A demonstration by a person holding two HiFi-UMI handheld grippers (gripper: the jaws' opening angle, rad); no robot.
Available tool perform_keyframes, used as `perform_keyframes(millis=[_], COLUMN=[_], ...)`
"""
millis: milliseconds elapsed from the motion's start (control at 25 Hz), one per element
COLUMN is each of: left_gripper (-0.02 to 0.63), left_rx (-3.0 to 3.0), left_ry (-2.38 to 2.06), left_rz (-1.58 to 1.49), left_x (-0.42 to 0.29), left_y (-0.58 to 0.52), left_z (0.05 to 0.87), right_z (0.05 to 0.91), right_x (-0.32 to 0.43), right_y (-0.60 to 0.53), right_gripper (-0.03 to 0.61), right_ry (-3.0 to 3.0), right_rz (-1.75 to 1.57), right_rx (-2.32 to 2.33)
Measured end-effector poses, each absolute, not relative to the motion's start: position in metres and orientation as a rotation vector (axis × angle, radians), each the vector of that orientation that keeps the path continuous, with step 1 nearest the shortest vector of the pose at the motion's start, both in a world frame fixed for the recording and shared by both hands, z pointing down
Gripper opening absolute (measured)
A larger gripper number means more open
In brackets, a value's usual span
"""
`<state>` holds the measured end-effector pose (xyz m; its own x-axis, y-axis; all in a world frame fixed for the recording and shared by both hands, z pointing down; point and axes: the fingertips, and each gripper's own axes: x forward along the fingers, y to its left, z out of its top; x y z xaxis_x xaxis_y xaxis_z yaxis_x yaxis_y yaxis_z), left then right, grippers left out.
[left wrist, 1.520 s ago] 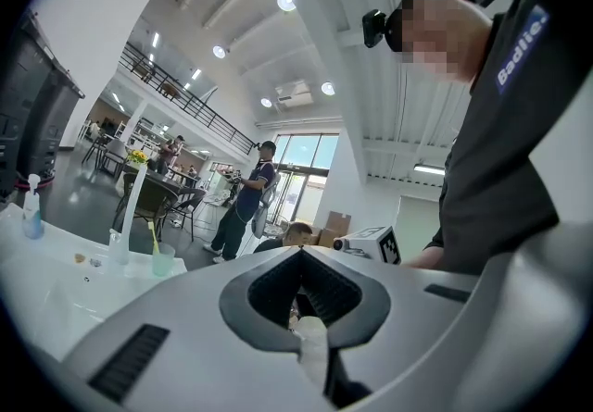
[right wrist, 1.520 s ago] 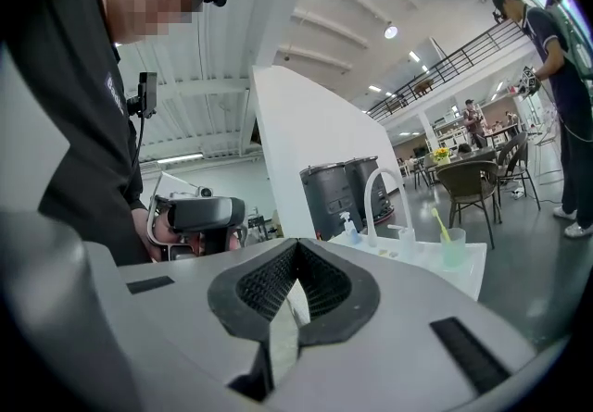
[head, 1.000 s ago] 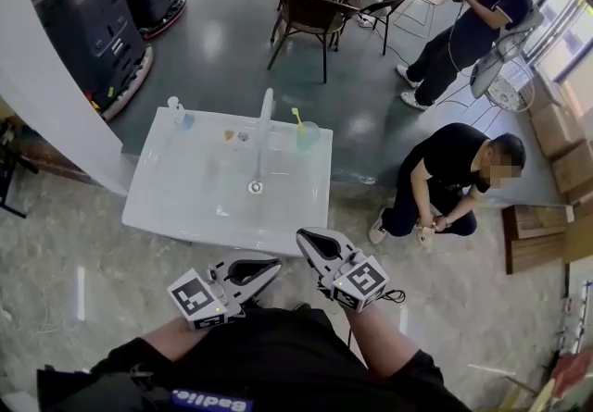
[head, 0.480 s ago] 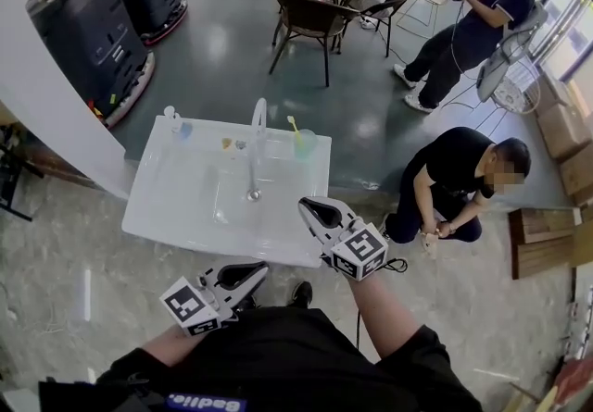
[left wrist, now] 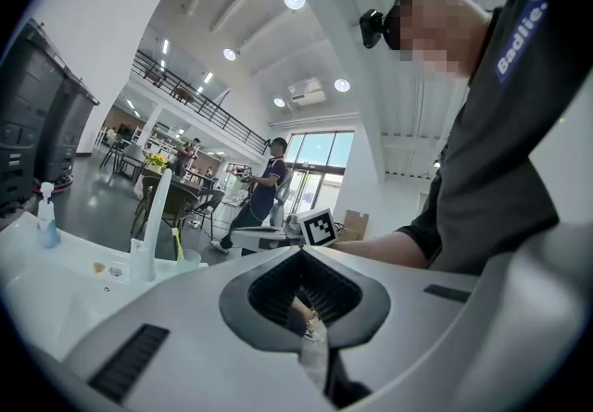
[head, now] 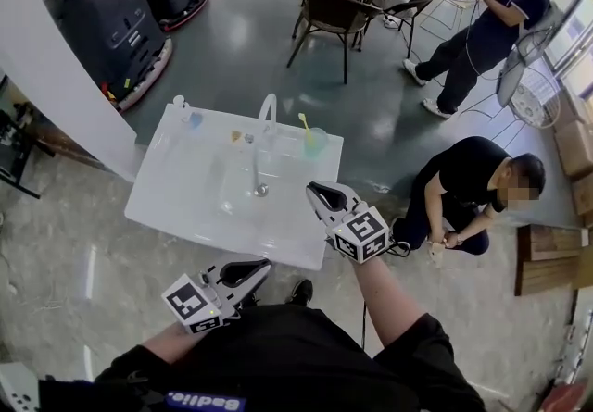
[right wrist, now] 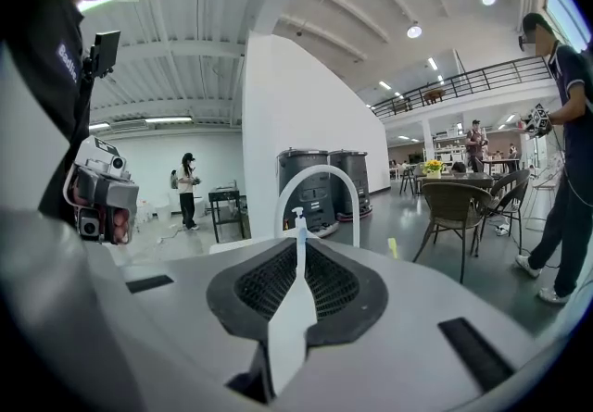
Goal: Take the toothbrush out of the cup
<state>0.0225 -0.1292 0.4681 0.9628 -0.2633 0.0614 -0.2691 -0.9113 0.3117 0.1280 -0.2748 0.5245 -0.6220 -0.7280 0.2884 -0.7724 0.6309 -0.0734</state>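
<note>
While the yellow toothbrush [head: 302, 121] stands in the pale green see-through cup [head: 315, 143] at the back of the white sink [head: 185, 197], the right gripper [head: 320, 190], clenched and empty, has come closer over the sink's front edge. The left gripper [head: 261, 268] stays low, clenched too.

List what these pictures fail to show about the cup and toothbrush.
- Head view: cup too small; contents besides the toothbrush unreadable.
- Right gripper view: the right gripper hides the cup with its own body; only the toothbrush's tip shows.
- Left gripper view: toothbrush bristles too small to see.
</note>
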Motion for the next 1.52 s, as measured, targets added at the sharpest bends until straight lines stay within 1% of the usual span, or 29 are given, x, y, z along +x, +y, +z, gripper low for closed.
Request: perform_keyframes(millis=[160,560,1080,1520], left_gripper=[0.009,0.009,0.009,0.009], left_rx=[2.789,2.786,2.758,2.719], left_ry=[-0.416,-0.495,-0.567,-0.592], left_rz=[0.024,0.023,0.009,0.022], left_x=[0.024,0.015,-0.001,-0.003], left_y=[-0.129,-0.13,-0.14,-0.15], left_z=[0.468,0.465,0.471,0.479], right_z=[0.537,0.559,0.595,0.62], right_x=[0.13,0.128,0.138,0.16], right_y=[-0.282,-0.303,-0.361,-0.408], right_gripper=[0.019,0.069,0.157,0.164], right_ry=[-2.6,-2.546,-2.406,-2.268], right_rz=[0.289,0.288,0.275,0.247], right_rx=[1.199,1.151,1.139,1.131])
